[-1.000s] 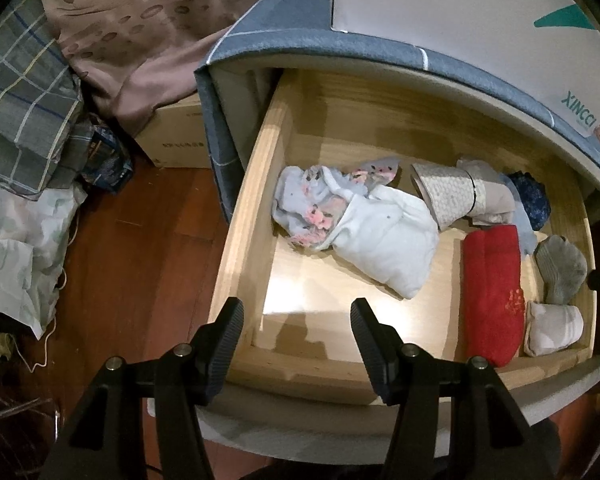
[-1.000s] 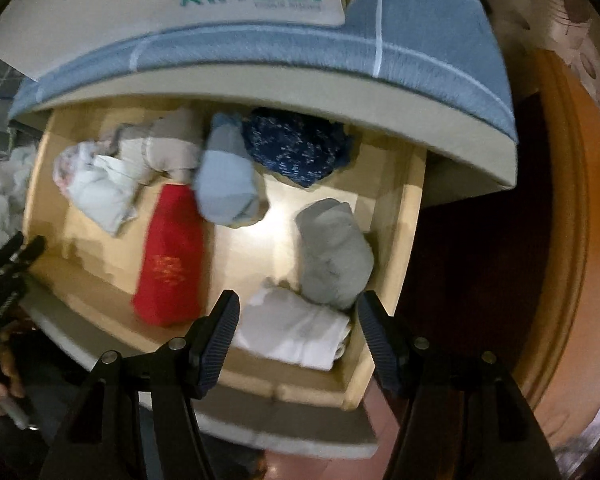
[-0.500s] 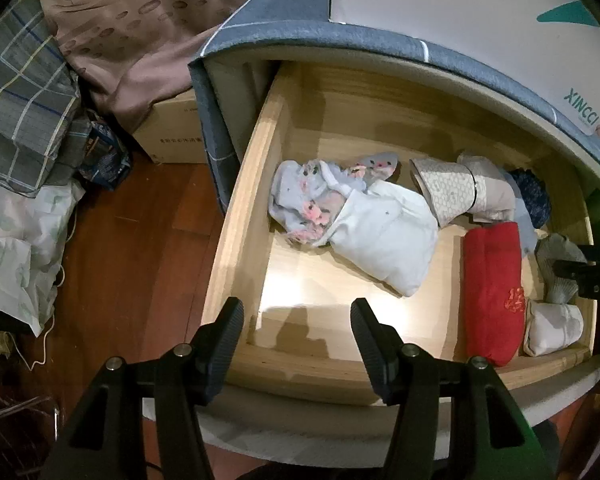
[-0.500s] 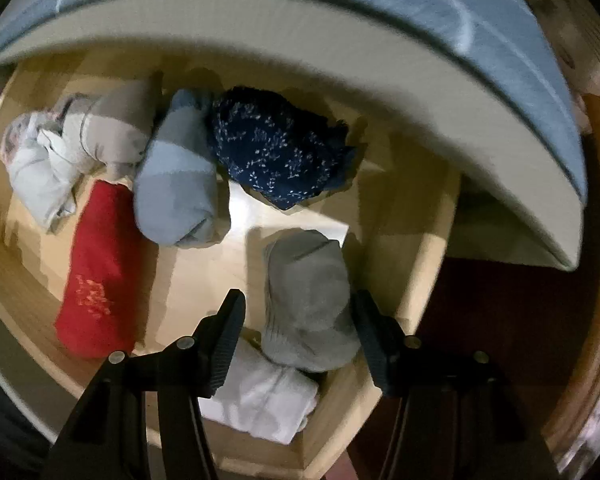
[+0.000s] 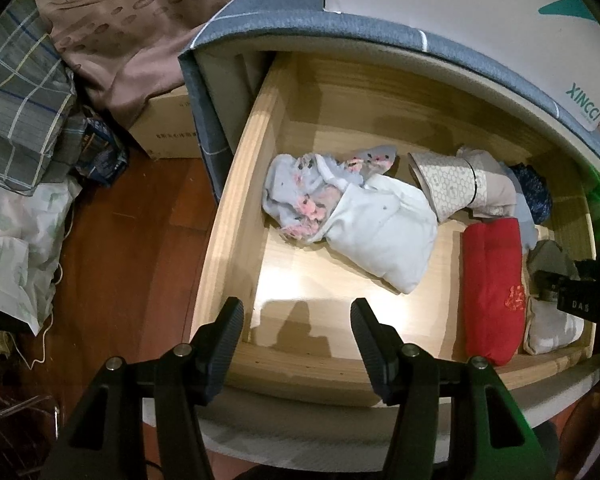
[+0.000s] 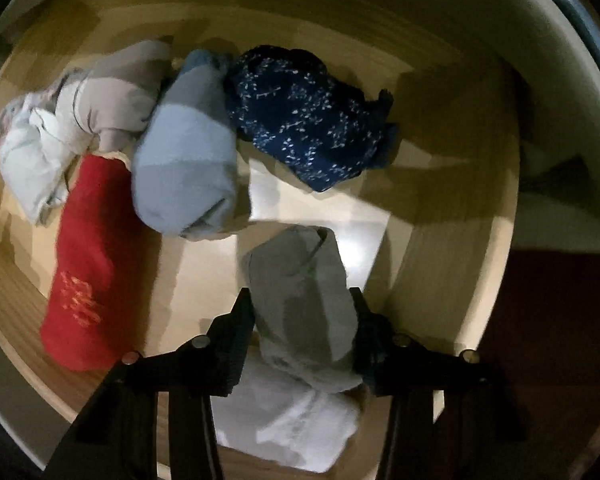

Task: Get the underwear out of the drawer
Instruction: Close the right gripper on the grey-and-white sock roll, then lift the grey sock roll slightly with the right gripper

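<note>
The open wooden drawer point(image 5: 236, 208) holds several rolled and bunched underwear pieces. In the right wrist view my right gripper point(image 6: 302, 320) is open, down inside the drawer, with its fingers on either side of a grey roll point(image 6: 300, 304). A white roll point(image 6: 292, 424) lies under it, a red roll point(image 6: 88, 276), a light blue roll point(image 6: 184, 176) and a dark blue floral piece point(image 6: 304, 120) lie around. My left gripper point(image 5: 296, 328) is open and empty above the drawer's front edge. The right gripper also shows in the left wrist view point(image 5: 572, 292) over the grey roll point(image 5: 548, 256).
A floral piece point(image 5: 300, 200) and a white piece point(image 5: 380, 232) lie mid-drawer, beside a beige patterned roll point(image 5: 448, 184). Left of the cabinet are a cardboard box point(image 5: 168, 128), plaid cloth point(image 5: 20, 104) and a plastic bag point(image 5: 16, 248) on the wood floor.
My right gripper has dropped into the drawer and now straddles the grey roll. My left gripper has barely moved.
</note>
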`<state>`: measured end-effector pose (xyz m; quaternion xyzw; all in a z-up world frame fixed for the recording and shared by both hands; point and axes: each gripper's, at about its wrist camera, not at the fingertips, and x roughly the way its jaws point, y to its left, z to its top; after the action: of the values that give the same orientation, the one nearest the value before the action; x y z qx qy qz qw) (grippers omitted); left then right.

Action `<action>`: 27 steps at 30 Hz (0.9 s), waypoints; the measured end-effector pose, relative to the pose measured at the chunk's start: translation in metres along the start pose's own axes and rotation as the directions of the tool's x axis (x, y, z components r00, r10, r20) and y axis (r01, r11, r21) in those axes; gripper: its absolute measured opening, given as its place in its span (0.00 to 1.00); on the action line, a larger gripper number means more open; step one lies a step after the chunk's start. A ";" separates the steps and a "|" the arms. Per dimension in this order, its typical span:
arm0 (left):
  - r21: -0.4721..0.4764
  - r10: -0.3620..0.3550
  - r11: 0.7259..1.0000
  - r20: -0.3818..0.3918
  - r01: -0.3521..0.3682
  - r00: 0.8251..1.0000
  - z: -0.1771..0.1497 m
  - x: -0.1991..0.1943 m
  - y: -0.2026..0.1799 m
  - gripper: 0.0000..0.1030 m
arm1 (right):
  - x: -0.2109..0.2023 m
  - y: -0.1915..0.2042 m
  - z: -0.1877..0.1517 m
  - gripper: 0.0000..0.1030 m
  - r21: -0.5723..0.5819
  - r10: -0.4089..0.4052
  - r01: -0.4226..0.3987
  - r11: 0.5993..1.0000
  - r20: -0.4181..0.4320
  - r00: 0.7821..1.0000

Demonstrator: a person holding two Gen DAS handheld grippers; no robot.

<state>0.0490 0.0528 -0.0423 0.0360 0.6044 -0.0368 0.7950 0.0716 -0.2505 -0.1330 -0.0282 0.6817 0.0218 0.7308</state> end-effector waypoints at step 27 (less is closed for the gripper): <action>-0.009 -0.005 1.000 0.002 0.005 1.000 -0.001 -0.001 0.004 0.55 | -0.060 -0.030 -0.006 0.29 0.261 0.258 -0.292 0.920 0.159 0.953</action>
<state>0.0485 0.0571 -0.0416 0.0310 0.6038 -0.0361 0.7957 0.0633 -0.2808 -0.0730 0.1737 0.6294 0.0288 0.7569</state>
